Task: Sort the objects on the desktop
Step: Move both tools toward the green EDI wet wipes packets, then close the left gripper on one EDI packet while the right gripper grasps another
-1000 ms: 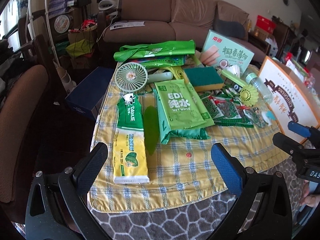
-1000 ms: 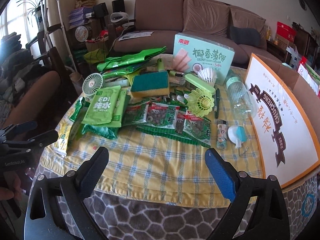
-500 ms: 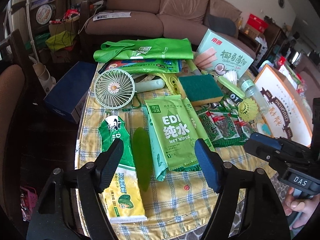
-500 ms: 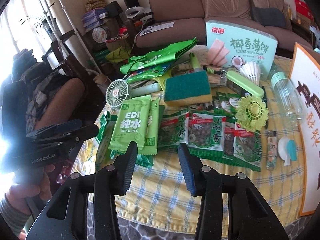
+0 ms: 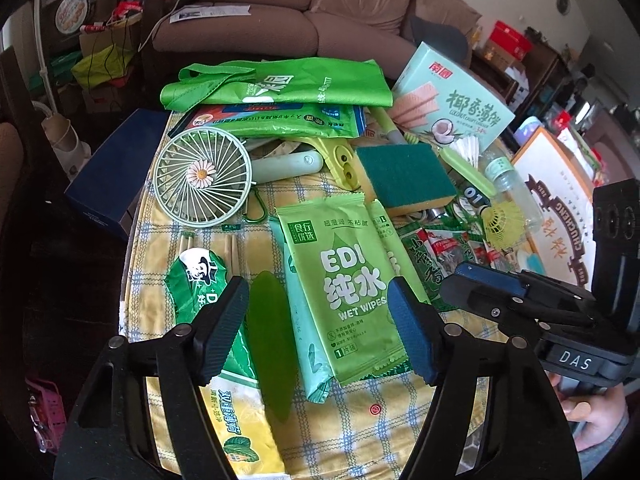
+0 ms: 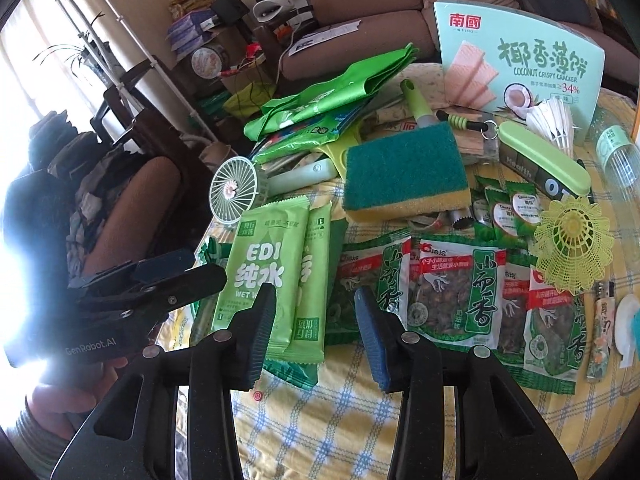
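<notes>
A yellow checked cloth (image 5: 372, 424) holds many green items. My left gripper (image 5: 316, 328) is open above a green wet wipes pack (image 5: 348, 280) and a dark green leaf-shaped piece (image 5: 272, 340); a green-yellow toothpaste pack (image 5: 236, 412) lies under its left finger. My right gripper (image 6: 316, 328) is open, jaws fairly close, over the same wipes pack (image 6: 260, 264) and the green snack packets (image 6: 452, 292). Neither gripper holds anything. A green-yellow sponge (image 6: 404, 172), a small fan (image 5: 202, 176), a yellow shuttlecock (image 6: 572, 248) and a cracker box (image 6: 516, 56) lie farther back.
A green bag (image 5: 280, 84) lies at the table's far edge. A clear bottle (image 5: 512, 184) and an orange-framed board (image 5: 560, 208) are at the right. A blue box (image 5: 116, 172) sits left of the table. A brown sofa (image 5: 280, 8) stands behind.
Both grippers have moved forward and down over the table toward the wipes pack. Both jaws have narrowed, the right more than the left. The items on the cloth have not moved.
</notes>
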`<state>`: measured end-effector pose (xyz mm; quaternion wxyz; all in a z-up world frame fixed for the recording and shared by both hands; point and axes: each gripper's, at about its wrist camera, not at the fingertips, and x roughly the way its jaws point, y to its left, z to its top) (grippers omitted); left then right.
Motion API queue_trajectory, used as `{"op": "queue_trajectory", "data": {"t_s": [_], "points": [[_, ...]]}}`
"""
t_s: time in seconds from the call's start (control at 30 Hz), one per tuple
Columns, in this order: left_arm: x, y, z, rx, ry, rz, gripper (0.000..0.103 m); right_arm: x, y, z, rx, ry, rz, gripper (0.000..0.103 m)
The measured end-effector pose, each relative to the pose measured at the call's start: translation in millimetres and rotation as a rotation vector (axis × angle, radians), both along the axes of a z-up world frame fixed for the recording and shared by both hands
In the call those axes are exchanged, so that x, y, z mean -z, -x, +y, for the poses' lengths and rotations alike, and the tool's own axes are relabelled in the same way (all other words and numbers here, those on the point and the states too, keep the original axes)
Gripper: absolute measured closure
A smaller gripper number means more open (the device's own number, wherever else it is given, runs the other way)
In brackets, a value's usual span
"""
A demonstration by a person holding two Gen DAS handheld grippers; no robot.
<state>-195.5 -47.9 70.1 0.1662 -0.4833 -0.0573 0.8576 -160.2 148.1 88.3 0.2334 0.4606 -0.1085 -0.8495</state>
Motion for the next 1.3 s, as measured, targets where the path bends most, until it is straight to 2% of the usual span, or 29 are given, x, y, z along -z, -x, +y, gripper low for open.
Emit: {"op": "queue_trajectory", "data": {"t_s": [0.23, 0.33, 0.43, 0.53, 0.57, 0.67, 0.7, 0.77, 0.8, 0.93, 1.0, 1.2, 1.23, 1.3], "points": [[11, 9, -1, -0.002, 0.0, -0.027, 0.035, 10, 7, -4, -0.017, 0.009, -0.016, 0.06], [15, 11, 0, 0.0, -0.007, -0.038, 0.039, 15, 11, -5, -0.017, 0.019, -0.03, 0.06], [18, 11, 0, -0.008, -0.017, -0.046, 0.052, 22, 14, -3, -0.016, 0.036, -0.047, 0.06], [23, 12, 0, -0.003, -0.037, -0.07, 0.061, 26, 15, -3, -0.024, 0.046, -0.053, 0.074], [24, 12, 1, 0.0, -0.044, -0.072, 0.065, 27, 14, -3, -0.03, 0.051, -0.057, 0.082], [23, 9, 1, -0.001, -0.056, -0.066, 0.075, 27, 12, -2, -0.035, 0.056, -0.053, 0.09], [22, 8, 2, -0.002, -0.059, -0.065, 0.081, 26, 10, -2, -0.034, 0.059, -0.049, 0.092], [20, 7, 3, 0.003, -0.063, -0.061, 0.084, 24, 8, -2, -0.03, 0.066, -0.043, 0.094], [19, 6, 4, 0.008, -0.065, -0.06, 0.089, 22, 7, -2, -0.027, 0.07, -0.038, 0.095], [14, 4, 3, 0.017, -0.068, -0.051, 0.092, 17, 2, 1, -0.016, 0.089, -0.028, 0.097], [13, 3, 1, 0.016, -0.075, -0.052, 0.098, 15, -1, 3, -0.01, 0.09, -0.024, 0.098], [16, -5, -8, 0.023, -0.079, -0.067, 0.097, 17, -12, 12, 0.008, 0.09, -0.032, 0.098], [17, -6, -8, 0.023, -0.081, -0.076, 0.094, 18, -13, 13, 0.01, 0.096, -0.039, 0.098], [19, -8, -8, 0.017, -0.101, -0.086, 0.072, 19, -15, 13, 0.012, 0.103, -0.046, 0.098]]}}
